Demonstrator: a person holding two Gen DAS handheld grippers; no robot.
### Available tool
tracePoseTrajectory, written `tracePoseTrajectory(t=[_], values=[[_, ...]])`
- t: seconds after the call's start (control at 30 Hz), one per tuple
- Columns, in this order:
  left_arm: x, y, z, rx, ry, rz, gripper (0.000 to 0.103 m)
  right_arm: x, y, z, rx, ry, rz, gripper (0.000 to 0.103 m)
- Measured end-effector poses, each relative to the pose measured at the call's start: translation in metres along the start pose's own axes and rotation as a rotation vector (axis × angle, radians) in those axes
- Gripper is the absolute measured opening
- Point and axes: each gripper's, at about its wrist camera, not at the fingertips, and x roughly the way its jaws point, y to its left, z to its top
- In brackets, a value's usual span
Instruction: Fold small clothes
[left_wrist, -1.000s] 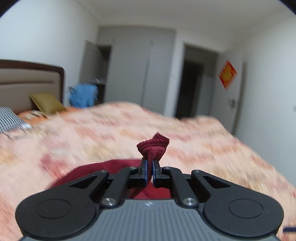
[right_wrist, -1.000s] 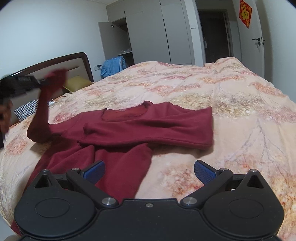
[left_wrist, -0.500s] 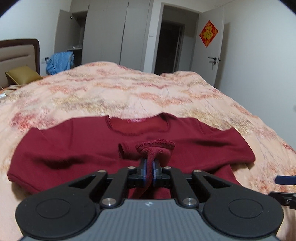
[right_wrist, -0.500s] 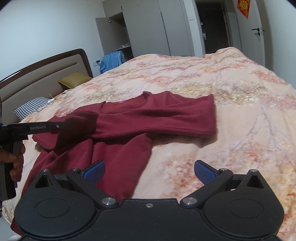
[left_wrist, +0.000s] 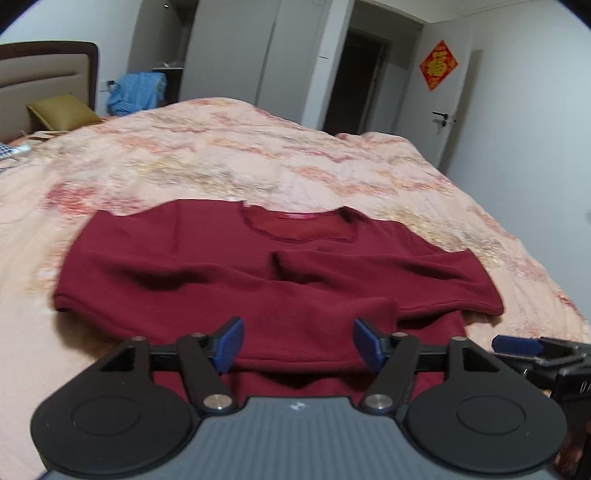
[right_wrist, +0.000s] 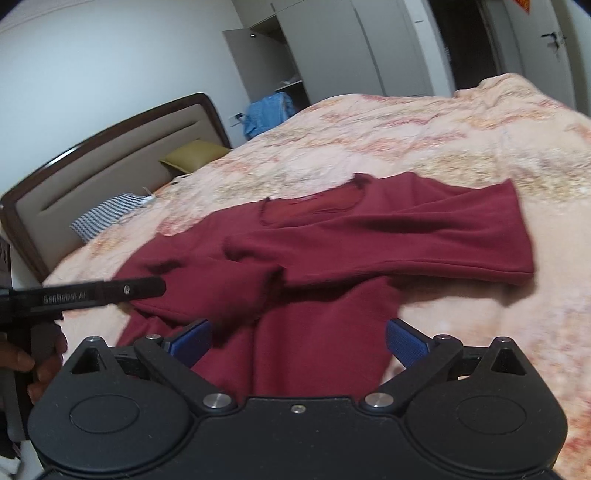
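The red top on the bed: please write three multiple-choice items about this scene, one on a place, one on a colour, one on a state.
1. Where does the red top lie?
A. on the floral bedspread
B. on the floor
C. in the wardrobe

2. What colour is the cushion at the headboard?
A. white
B. olive yellow
C. black

3. How are the sleeves of the top?
A. spread out to the sides
B. hanging off the bed
C. folded across the chest

Answers:
1 A, the bedspread shows all around the top.
2 B, it looks olive yellow in both views.
3 C, both sleeves lie across the front, below the neckline.
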Motion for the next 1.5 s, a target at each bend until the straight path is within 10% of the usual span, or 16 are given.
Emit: tracePoseTrajectory(t=[0.33, 0.5, 0.57, 1.0, 1.13, 1.37, 1.5], values=[[-0.012, 0.079, -0.018, -0.019, 0.049, 0.335, 0.086, 0.058, 0.021, 0.023, 0.086, 0.100, 0.035, 0.078], [-0.010, 0.113, -0.020, -0.041, 0.070, 0.435, 0.086, 0.085, 0.029, 0.025, 0.116, 0.168, 0.014, 0.020], [-0.012, 0.118, -0.020, -0.044, 0.057, 0.436, 0.086, 0.081, 0.036, 0.032, 0.067, 0.153, 0.017, 0.013], [0.021, 0.098, -0.001, 0.004, -0.011, 0.434, 0.084, 0.041, 0.093, 0.168, -0.218, -0.158, 0.136, 0.009], [0.035, 0.095, 0.014, 0.003, -0.058, 0.449, 0.073, 0.037, 0.097, 0.195, -0.248, -0.212, 0.130, 0.009], [0.046, 0.092, 0.030, 0.086, -0.080, 0.478, 0.017, 0.037, 0.075, 0.205, -0.215, -0.226, 0.093, 0.009], [0.033, 0.100, 0.031, 0.064, -0.114, 0.504, 0.008, 0.046, 0.052, 0.187, -0.169, -0.189, 0.074, 0.009]])
